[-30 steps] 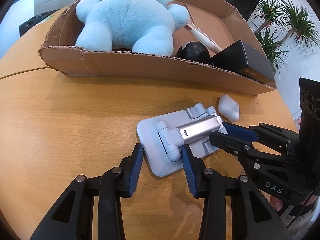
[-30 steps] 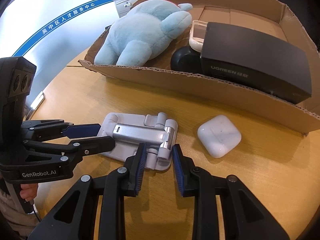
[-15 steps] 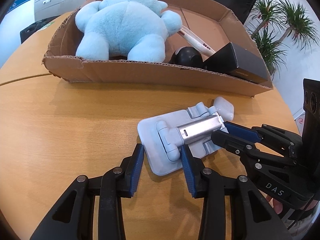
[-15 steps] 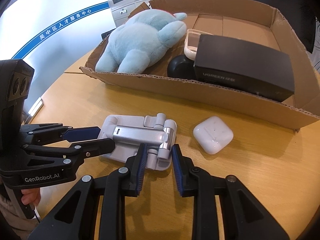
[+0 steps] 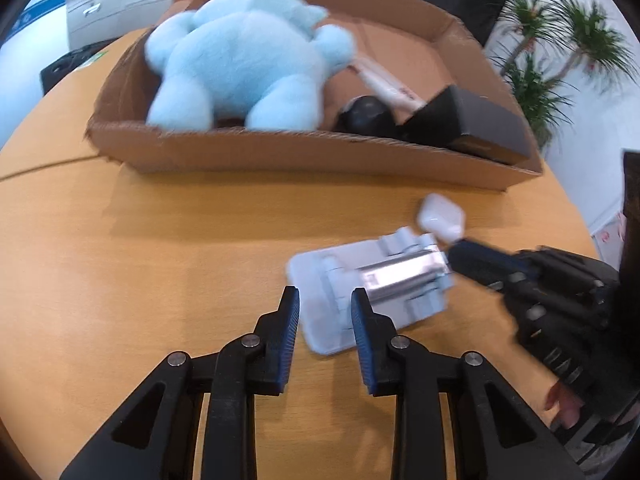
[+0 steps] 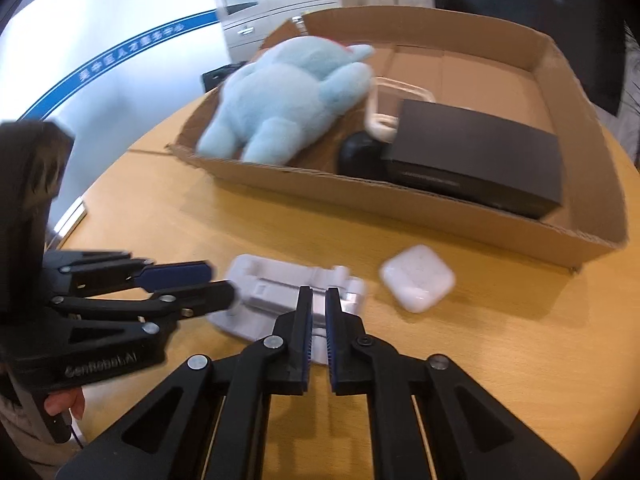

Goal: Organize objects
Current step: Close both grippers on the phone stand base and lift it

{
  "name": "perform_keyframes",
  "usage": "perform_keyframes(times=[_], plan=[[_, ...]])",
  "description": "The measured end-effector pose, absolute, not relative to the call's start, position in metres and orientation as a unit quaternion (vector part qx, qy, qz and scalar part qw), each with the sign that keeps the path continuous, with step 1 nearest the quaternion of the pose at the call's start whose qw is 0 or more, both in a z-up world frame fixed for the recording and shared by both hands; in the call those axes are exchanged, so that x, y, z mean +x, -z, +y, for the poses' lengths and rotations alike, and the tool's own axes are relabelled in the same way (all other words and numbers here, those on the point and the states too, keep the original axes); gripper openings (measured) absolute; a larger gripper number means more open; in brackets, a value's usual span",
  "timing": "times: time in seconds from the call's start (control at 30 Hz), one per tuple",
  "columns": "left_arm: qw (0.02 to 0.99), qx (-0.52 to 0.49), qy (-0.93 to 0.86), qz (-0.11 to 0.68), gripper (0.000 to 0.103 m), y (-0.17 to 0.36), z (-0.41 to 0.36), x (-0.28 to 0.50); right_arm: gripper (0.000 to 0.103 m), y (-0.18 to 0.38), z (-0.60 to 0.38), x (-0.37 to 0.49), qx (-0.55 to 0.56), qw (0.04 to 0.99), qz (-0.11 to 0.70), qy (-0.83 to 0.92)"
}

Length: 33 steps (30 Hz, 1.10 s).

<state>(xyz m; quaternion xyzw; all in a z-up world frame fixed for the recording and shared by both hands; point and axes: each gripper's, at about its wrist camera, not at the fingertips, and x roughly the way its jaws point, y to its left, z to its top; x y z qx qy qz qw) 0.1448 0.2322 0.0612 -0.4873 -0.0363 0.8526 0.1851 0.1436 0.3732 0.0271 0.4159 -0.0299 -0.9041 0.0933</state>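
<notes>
From the left wrist, the left gripper is closing around the near end of the folded phone stand on the table; blur hides whether the pads touch. The right gripper meets the stand's far end, an earbud case just beyond. From the right wrist, the right gripper is nearly pressed together, apparently pinching the stand's hinge. Behind, a box holds a blue plush.
</notes>
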Motion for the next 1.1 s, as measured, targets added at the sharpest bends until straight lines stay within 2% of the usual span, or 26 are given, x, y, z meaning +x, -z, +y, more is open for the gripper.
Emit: perform_keyframes(times=[0.07, 0.13, 0.17, 0.2, 0.37, 0.43, 0.5, 0.53, 0.6, 1.1], plan=[[0.176, -0.483, -0.857, -0.039, 0.027, -0.063, 0.228, 0.145, 0.018, -0.022, 0.387, 0.144, 0.426, 0.082, -0.045, 0.900], [0.185, -0.480, -0.857, -0.039, 0.041, -0.064, 0.230, 0.145, 0.038, -0.017, 0.393, 0.146, 0.433, 0.080, -0.053, 0.896], [0.193, -0.480, -0.855, -0.039, 0.047, -0.064, 0.232, 0.145, 0.060, -0.015, 0.393, 0.148, 0.433, 0.080, -0.055, 0.896], [0.202, -0.481, -0.852, -0.036, 0.051, -0.063, 0.236, 0.145, 0.071, -0.014, 0.392, 0.150, 0.430, 0.087, -0.062, 0.896], [0.205, -0.491, -0.846, -0.034, 0.052, -0.055, 0.242, 0.142, 0.068, -0.009, 0.386, 0.148, 0.430, 0.099, -0.079, 0.894], [0.208, -0.496, -0.843, -0.036, 0.052, -0.052, 0.241, 0.141, 0.060, -0.005, 0.385, 0.146, 0.438, 0.100, -0.072, 0.890], [0.212, -0.499, -0.839, -0.033, 0.051, -0.050, 0.243, 0.141, 0.046, 0.002, 0.384, 0.145, 0.447, 0.102, -0.068, 0.886], [0.212, -0.499, -0.840, -0.030, 0.051, -0.049, 0.245, 0.141, 0.043, 0.003, 0.383, 0.144, 0.447, 0.101, -0.064, 0.886], [0.206, -0.497, -0.843, -0.019, 0.051, -0.047, 0.248, 0.142, 0.030, 0.004, 0.380, 0.143, 0.446, 0.104, -0.057, 0.887], [0.206, -0.492, -0.846, -0.021, 0.040, -0.046, 0.246, 0.144, 0.025, 0.001, 0.380, 0.147, 0.440, 0.090, -0.043, 0.892]])
